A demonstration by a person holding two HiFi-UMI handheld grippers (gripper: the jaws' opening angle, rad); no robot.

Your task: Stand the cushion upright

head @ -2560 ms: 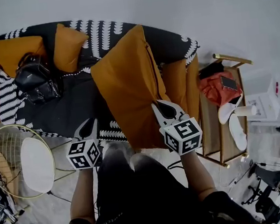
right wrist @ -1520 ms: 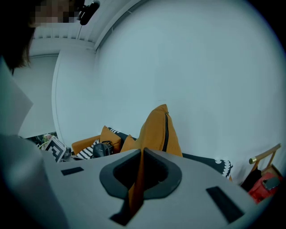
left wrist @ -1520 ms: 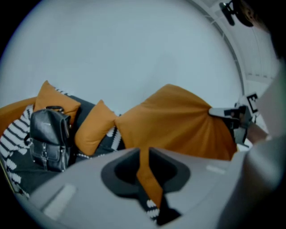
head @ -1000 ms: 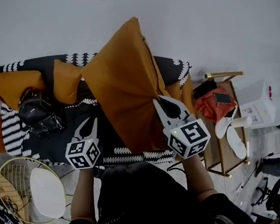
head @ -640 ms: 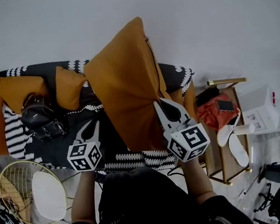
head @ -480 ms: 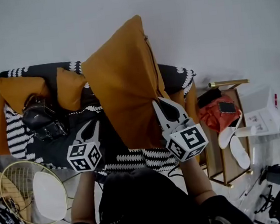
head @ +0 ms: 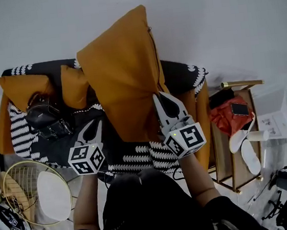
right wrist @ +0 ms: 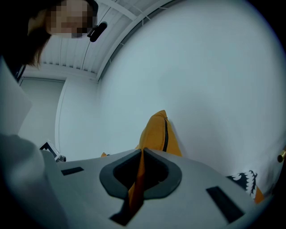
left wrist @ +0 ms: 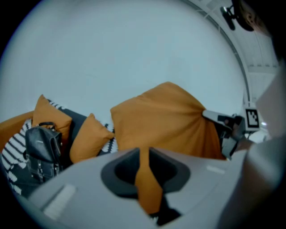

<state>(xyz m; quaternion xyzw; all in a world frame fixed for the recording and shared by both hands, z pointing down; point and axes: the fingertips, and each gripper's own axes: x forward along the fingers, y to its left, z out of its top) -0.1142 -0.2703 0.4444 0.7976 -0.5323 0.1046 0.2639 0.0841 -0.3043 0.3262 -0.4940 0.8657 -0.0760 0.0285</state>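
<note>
Since the earliest frame we have lifted the cushion [head: 121, 73] up from the sofa [head: 19, 134], and its top corner now stands high against the white wall [head: 215, 21]. Our right gripper [head: 161, 98] has drifted slightly left over the last second.

Looking along the right gripper [right wrist: 142, 154], we see its jaws closed tight on a thin fold of the orange cover. The cushion [right wrist: 156, 132] rises beyond them with its dark zip running up the edge. Our left gripper [left wrist: 144, 154] likewise has its jaws pinched on a strip of orange fabric at the cushion's lower left edge. From there the cushion [left wrist: 165, 118] stands broad and tall, with the right gripper [left wrist: 228, 127] at its far side.

From the head view, the left gripper [head: 94, 127] sits lower than the right. The cushion is tilted, leaning a little left, over the sofa's black-and-white cover. Further left on the sofa, two smaller orange cushions [head: 74, 86] and a black handbag [head: 49, 120] lie well apart from the jaws.
</note>
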